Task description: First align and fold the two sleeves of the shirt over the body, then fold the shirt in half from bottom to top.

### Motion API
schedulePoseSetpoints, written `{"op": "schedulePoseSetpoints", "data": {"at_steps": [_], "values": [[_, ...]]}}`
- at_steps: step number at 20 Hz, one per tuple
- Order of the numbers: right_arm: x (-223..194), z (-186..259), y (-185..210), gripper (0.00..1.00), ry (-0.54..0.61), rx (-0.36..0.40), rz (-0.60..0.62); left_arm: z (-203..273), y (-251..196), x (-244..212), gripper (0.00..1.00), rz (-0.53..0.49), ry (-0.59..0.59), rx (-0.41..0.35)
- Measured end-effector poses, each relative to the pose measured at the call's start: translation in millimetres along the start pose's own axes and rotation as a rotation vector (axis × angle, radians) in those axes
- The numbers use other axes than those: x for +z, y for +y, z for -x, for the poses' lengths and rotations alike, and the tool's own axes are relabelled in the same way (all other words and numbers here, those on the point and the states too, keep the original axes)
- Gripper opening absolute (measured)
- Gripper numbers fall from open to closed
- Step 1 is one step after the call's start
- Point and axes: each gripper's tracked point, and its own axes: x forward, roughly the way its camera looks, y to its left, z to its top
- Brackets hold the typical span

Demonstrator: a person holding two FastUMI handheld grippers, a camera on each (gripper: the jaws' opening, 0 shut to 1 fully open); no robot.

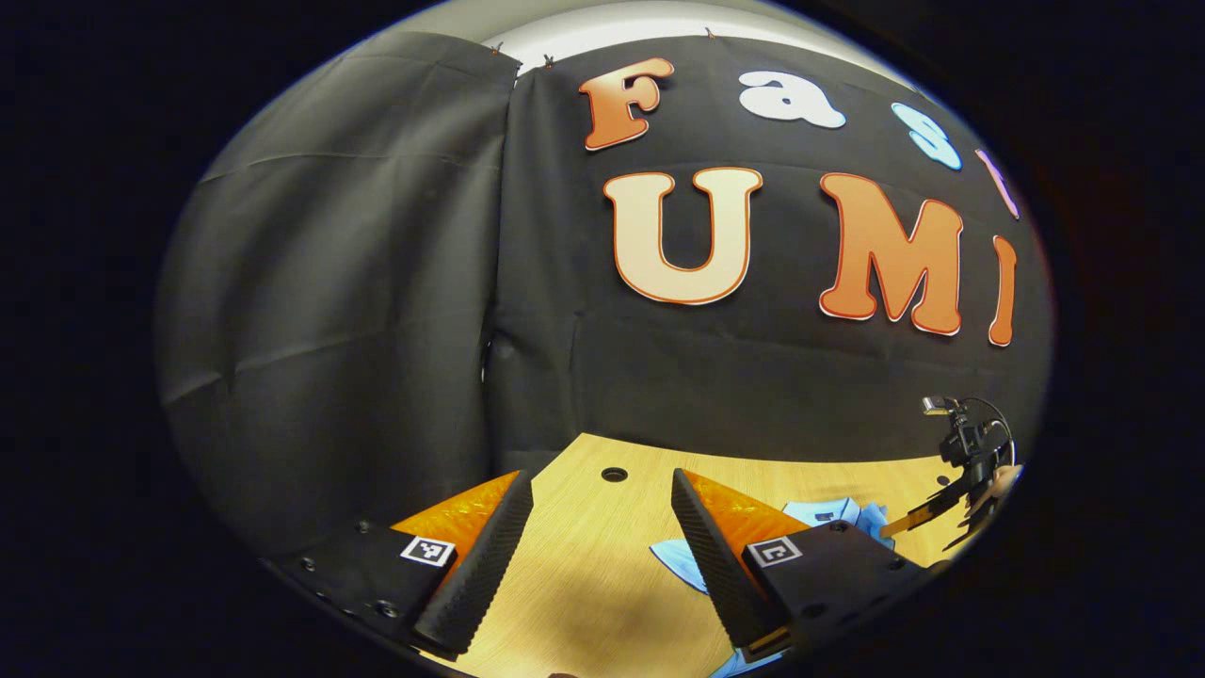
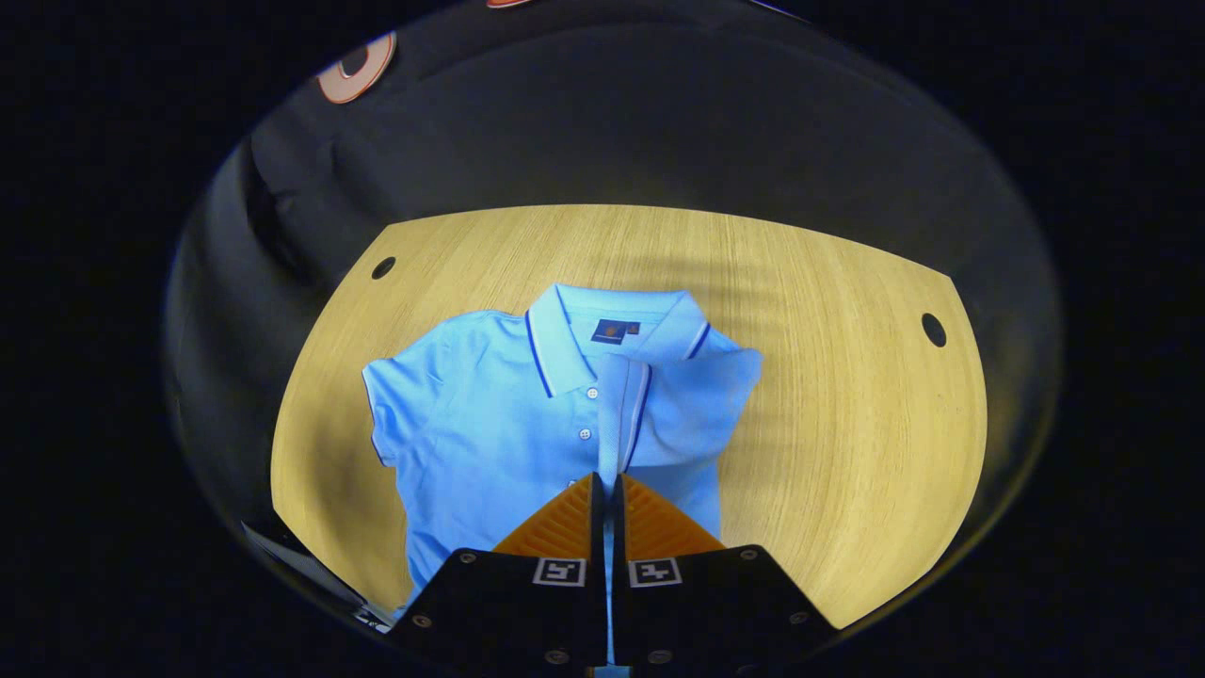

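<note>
A light blue polo shirt [image 2: 490, 433] lies face up on the wooden table [image 2: 828, 395], collar toward the far edge. One sleeve [image 2: 692, 395] is folded across the chest, and my right gripper [image 2: 607, 482] is shut on its edge, with a strip of fabric between the fingers. The other sleeve [image 2: 391, 400] lies spread out flat. My left gripper [image 1: 600, 476] hangs open over bare table [image 1: 584, 584] left of the shirt [image 1: 828, 513], holding nothing. In the left gripper view the right gripper [image 1: 918, 513] and the hand holding it appear at the far right.
The black cloth wall [image 1: 377, 282] rises close behind the table's far edge. A round hole [image 1: 614, 474] sits in the tabletop ahead of my left gripper; two holes [image 2: 383, 267] [image 2: 933, 330] mark the far corners. Bare wood extends right of the shirt.
</note>
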Motion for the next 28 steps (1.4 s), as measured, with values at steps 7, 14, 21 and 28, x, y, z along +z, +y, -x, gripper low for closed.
{"op": "schedulePoseSetpoints", "data": {"at_steps": [7, 14, 21, 28], "values": [[-12.0, -12.8, 34.0, 0.04, 0.023, 0.045, 0.037, -10.0, -20.1, -4.2, 0.95, 0.025, 0.019, -0.042], [-21.7, -10.8, 58.0, 0.12, 0.039, 0.118, 0.002, -22.4, -43.6, -15.1, 0.96, 0.034, 0.055, -0.087], [-12.6, 2.9, 76.8, 0.46, -0.005, 0.198, -0.027, -38.0, -52.5, -22.0, 0.95, 0.005, 0.082, -0.088], [12.3, 29.2, 40.3, 0.98, -0.126, 0.115, -0.051, -70.5, -87.4, -40.6, 0.97, 0.0, 0.17, -0.145]]}}
